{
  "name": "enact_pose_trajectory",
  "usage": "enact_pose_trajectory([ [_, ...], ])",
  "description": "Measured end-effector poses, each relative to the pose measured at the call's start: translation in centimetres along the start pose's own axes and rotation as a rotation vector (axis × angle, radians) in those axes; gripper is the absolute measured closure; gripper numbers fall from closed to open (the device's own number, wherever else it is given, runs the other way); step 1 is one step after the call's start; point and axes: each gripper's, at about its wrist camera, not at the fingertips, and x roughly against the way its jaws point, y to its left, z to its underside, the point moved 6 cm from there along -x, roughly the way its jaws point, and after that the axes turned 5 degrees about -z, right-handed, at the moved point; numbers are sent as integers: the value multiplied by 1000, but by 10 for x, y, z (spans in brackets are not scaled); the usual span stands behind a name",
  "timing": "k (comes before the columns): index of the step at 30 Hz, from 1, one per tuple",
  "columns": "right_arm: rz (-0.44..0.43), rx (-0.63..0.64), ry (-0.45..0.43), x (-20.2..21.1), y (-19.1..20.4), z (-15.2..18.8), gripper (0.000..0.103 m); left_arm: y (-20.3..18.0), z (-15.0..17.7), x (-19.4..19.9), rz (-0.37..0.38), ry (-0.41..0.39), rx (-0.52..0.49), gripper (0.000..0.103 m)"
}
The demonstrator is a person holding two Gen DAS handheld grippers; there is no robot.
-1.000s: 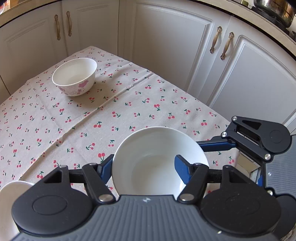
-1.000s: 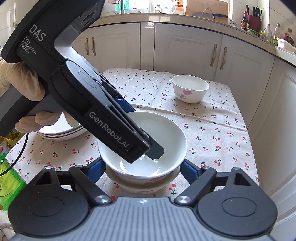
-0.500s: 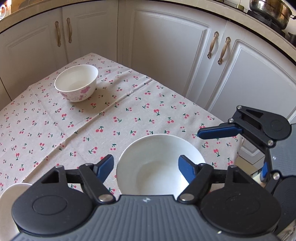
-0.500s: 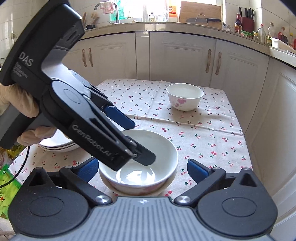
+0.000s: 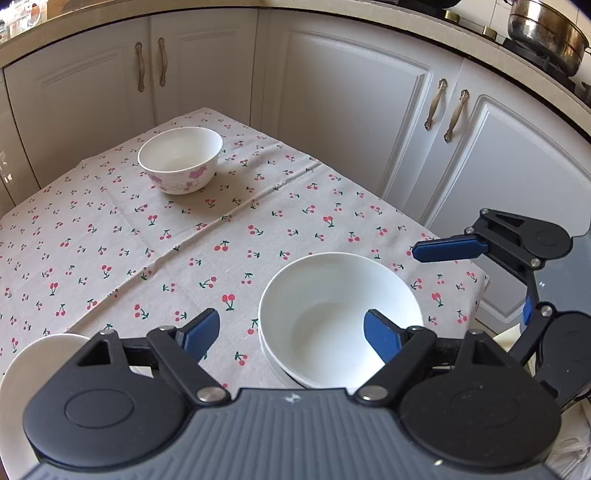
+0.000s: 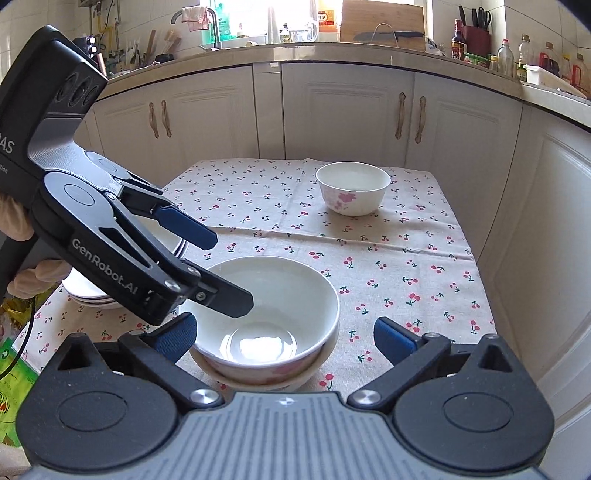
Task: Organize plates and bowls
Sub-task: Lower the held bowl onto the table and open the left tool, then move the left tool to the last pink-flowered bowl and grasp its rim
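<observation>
A white bowl (image 5: 332, 317) sits nested in another bowl on the cherry-print tablecloth (image 5: 184, 258); it also shows in the right wrist view (image 6: 269, 310). My left gripper (image 5: 291, 330) is open and empty above and left of the nested bowls; it shows in the right wrist view (image 6: 225, 266). My right gripper (image 6: 284, 332) is open and empty, its jaws on either side of the nested bowls without touching. A second white bowl with pink flowers (image 5: 181, 158) stands at the far side of the table, also in the right wrist view (image 6: 352, 186).
A stack of white plates (image 6: 92, 291) lies at the left of the table, its rim in the left wrist view (image 5: 33, 354). White cabinets (image 6: 332, 118) surround the table closely. A steel pot (image 5: 546, 26) sits on the counter.
My left gripper has opened, let go of the white bowl and lifted back from it. My right gripper has drawn back a little. The bowl stays nested in the lower one.
</observation>
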Motion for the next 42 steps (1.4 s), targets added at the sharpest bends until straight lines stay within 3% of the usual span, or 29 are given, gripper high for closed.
enact_pose_trajectory([
  [10,1,21,-8,3,4,-1,0,8,-6,15,-21,-46,14,16],
  [21,56,89,-74,13,-24,-26,0,46,-42,36,-82,-134,69,7],
  [42,10,121,-61,-55,-89,-87,0,86,-114,-52,-127,-74,74,7],
])
